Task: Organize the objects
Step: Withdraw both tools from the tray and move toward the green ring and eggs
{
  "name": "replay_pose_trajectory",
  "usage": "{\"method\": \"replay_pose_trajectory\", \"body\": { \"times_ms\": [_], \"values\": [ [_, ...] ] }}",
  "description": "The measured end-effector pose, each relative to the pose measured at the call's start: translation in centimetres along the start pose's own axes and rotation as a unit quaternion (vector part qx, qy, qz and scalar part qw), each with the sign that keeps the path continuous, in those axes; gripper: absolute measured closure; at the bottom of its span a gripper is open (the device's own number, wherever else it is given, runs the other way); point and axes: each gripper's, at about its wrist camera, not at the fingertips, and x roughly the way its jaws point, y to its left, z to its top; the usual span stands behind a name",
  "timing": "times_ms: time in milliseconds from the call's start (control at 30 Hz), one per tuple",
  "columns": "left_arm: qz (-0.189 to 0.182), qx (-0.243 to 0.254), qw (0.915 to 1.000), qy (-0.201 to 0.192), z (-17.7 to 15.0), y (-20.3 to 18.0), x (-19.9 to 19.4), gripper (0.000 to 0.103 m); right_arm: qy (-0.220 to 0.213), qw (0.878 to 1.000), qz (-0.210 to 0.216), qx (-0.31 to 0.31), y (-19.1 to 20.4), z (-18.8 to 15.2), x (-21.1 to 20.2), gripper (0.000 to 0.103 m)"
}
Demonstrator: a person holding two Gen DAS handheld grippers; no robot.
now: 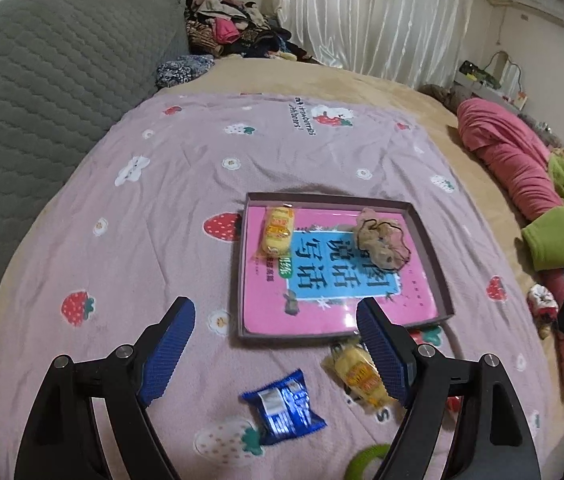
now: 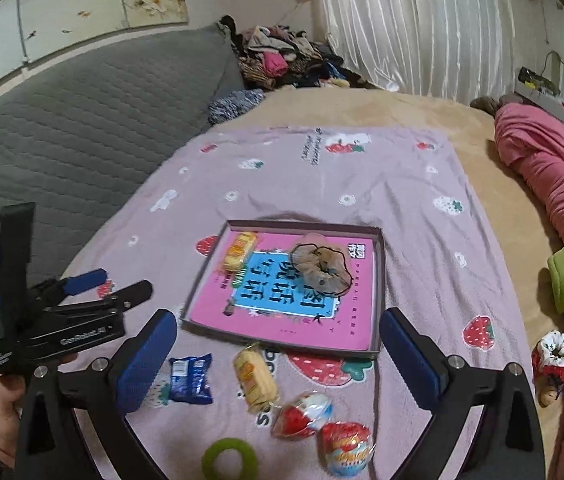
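A shallow grey tray (image 1: 431, 260) (image 2: 381, 292) lies on the pink strawberry blanket (image 1: 162, 200). It holds a pink book (image 1: 321, 264), a yellow snack pack (image 1: 278, 230) (image 2: 239, 250) and a beige scrunchie (image 1: 379, 240) (image 2: 319, 266). In front of it lie a blue snack packet (image 1: 283, 406) (image 2: 190, 378), a second yellow snack pack (image 1: 357, 372) (image 2: 254, 378), two red-and-white foil eggs (image 2: 303, 414) and a green ring (image 2: 230, 460). My left gripper (image 1: 276, 306) (image 2: 122, 284) hovers open above the loose items. My right gripper (image 2: 278, 316) is open wide and holds nothing.
A red-and-white scrunchie (image 2: 553, 354) sits at the blanket's right edge. Rolled pink bedding (image 1: 521, 168) and a green cloth (image 1: 557, 240) lie to the right. A grey quilted headboard (image 1: 42, 100) rises on the left, with a clothes pile (image 1: 234, 28) behind.
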Motion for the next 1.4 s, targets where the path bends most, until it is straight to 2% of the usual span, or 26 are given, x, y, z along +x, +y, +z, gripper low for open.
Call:
{"method": "replay_pose_trajectory", "body": {
  "times_ms": [200, 367, 500, 700, 933, 1067, 1200, 1300, 1400],
  "values": [
    [0.004, 0.006, 0.9997, -0.023, -1.7, -0.6, -2.8, 0.019, -0.016, 1.000, 0.009, -0.003, 1.2, -1.7, -2.4, 0.001],
    [0.003, 0.012, 0.9993, -0.034, -3.1, -1.4, -4.9, 0.019, -0.028, 1.000, -0.001, -0.003, 1.9, -3.3, -3.7, 0.001],
    [-0.004, 0.010, 0.9990, -0.042, -3.9, -1.7, -6.3, 0.019, -0.028, 1.000, 0.012, 0.008, 2.1, -4.0, -4.6, 0.001],
    [0.008, 0.004, 0.9992, -0.040, -6.1, -2.2, -7.7, 0.019, -0.035, 0.999, 0.000, -0.001, 3.2, -5.6, -6.0, 0.001],
    [0.020, -0.001, 0.9979, -0.062, -8.4, -1.8, -10.2, 0.019, -0.040, 0.999, 0.022, 0.019, 3.2, -7.8, -6.9, 0.001],
    [0.008, -0.006, 0.9984, -0.056, -9.1, -1.6, -10.8, 0.019, -0.025, 0.999, 0.017, 0.016, 3.5, -8.8, -6.4, 0.001],
    [0.009, -0.002, 0.9984, -0.056, -9.4, -1.5, -11.4, 0.019, -0.030, 1.000, 0.005, 0.008, 4.1, -9.2, -7.1, 0.001],
    [0.011, -0.001, 0.9983, -0.057, -9.4, -1.4, -12.0, 0.019, -0.031, 0.999, 0.011, 0.008, 4.2, -9.1, -7.7, 0.001],
    [-0.004, -0.008, 0.9986, -0.053, -9.6, -1.0, -12.7, 0.019, -0.038, 0.999, 0.013, 0.005, 4.4, -9.0, -8.8, 0.001]
  ]
}}
